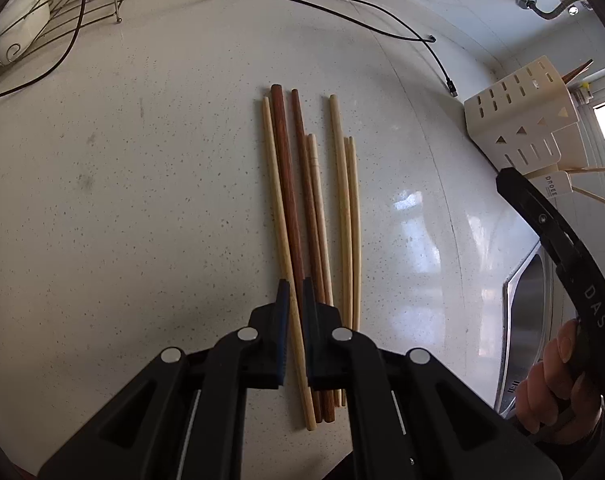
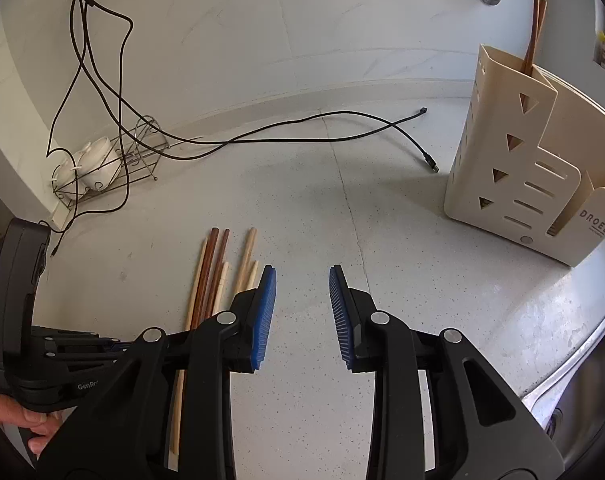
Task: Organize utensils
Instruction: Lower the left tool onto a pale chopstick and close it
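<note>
Left tool is clenched above the chopsticks on the bench, gripping nothing; right tool is released, empty. Chopsticks judged light, stiff, slippery; grip one mid-length.

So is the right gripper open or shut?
Open. The right gripper shows a clear gap between its blue pads, with only bare counter between them; nothing is held.

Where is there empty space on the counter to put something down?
Bare counter lies between the chopsticks and the cream holder, and left of the chopsticks. It is crowded near the wire rack and cables, and at the sink edge.
</note>
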A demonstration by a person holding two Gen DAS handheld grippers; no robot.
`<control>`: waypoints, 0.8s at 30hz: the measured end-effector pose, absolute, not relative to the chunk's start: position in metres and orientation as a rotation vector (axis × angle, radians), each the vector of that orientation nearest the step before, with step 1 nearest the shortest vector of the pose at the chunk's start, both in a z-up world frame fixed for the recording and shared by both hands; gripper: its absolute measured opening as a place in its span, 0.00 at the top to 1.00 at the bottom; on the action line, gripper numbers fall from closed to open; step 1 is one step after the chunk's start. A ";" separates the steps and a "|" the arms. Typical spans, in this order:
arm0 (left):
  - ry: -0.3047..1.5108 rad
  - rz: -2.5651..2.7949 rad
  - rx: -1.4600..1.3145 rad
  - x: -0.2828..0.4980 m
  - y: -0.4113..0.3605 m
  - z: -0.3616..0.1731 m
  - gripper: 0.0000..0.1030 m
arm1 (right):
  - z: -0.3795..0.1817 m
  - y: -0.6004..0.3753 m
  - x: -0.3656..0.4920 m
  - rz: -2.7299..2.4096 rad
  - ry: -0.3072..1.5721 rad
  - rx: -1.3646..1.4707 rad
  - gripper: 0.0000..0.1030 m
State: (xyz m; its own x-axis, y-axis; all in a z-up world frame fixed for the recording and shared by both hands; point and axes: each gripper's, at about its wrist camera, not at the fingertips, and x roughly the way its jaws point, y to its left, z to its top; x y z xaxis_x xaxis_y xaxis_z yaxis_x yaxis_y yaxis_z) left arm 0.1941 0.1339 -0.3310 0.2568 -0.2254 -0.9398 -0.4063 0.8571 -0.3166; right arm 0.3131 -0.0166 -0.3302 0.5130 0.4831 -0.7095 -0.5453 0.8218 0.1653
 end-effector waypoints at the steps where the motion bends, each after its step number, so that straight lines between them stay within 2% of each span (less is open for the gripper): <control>1: 1.333 0.138 -0.568 0.194 0.134 -0.332 0.94 | -0.331 -0.018 0.313 0.618 0.829 -0.078 0.73; 10: 1.381 0.158 -0.530 0.201 0.130 -0.337 0.94 | -0.330 -0.025 0.317 0.618 0.831 -0.044 0.73; 11: 1.390 0.161 -0.526 0.202 0.130 -0.338 0.93 | -0.330 -0.025 0.318 0.620 0.830 -0.041 0.73; 13: 1.403 0.171 -0.514 0.203 0.128 -0.339 0.83 | -0.329 -0.025 0.318 0.621 0.828 -0.036 0.73; 21: 1.439 0.212 -0.450 0.211 0.117 -0.345 0.80 | -0.330 -0.033 0.319 0.622 0.833 -0.012 0.73; 24: 1.450 0.230 -0.433 0.215 0.116 -0.345 0.75 | -0.330 -0.037 0.320 0.623 0.830 -0.003 0.73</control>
